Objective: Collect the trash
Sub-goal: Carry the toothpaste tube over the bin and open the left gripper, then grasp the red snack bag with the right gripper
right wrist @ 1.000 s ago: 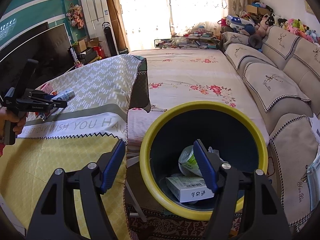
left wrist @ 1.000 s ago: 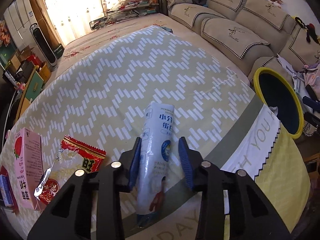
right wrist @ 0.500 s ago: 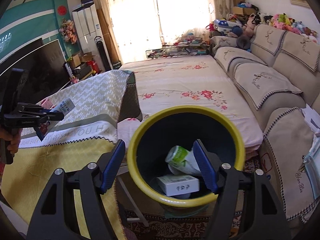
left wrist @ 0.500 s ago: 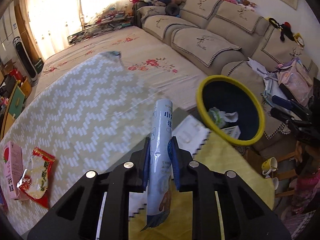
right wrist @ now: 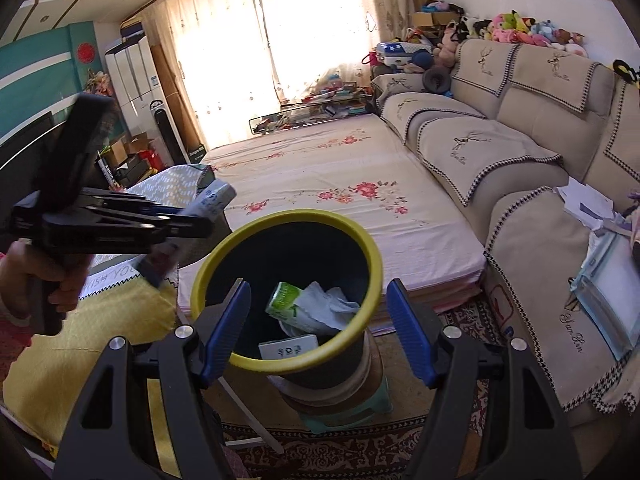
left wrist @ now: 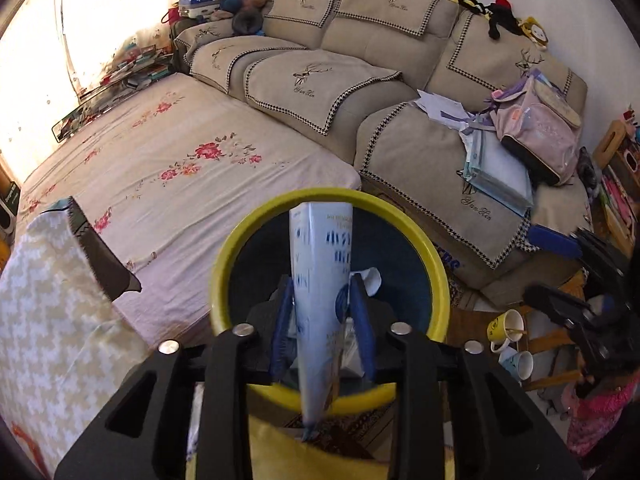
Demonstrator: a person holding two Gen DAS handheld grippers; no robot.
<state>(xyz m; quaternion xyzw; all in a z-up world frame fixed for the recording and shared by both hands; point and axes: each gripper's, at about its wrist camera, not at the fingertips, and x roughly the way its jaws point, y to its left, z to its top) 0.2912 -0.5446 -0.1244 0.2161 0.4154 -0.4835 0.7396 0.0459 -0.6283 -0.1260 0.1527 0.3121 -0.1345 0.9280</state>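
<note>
My left gripper (left wrist: 322, 304) is shut on a long white and blue wrapper (left wrist: 320, 256) and holds it over the mouth of the yellow-rimmed dark bin (left wrist: 232, 248). In the right wrist view the left gripper (right wrist: 192, 220) with the wrapper (right wrist: 214, 200) hangs at the bin's left rim. The bin (right wrist: 368, 252) holds a green and white packet (right wrist: 286, 296), crumpled paper and a small white box (right wrist: 286, 350). My right gripper (right wrist: 320, 320) is open and empty, just in front of the bin.
A table with a yellow and zigzag cloth (left wrist: 52, 320) stands left of the bin. A floral bed (right wrist: 340, 196) lies behind it. A beige sofa (right wrist: 520, 152) with papers and a pink backpack (left wrist: 540, 128) runs along the right. Mugs (left wrist: 506, 328) stand on the floor.
My left gripper has carried the wrapper from the table to right over the bin. My right gripper has stayed open by the bin, moving slightly back.
</note>
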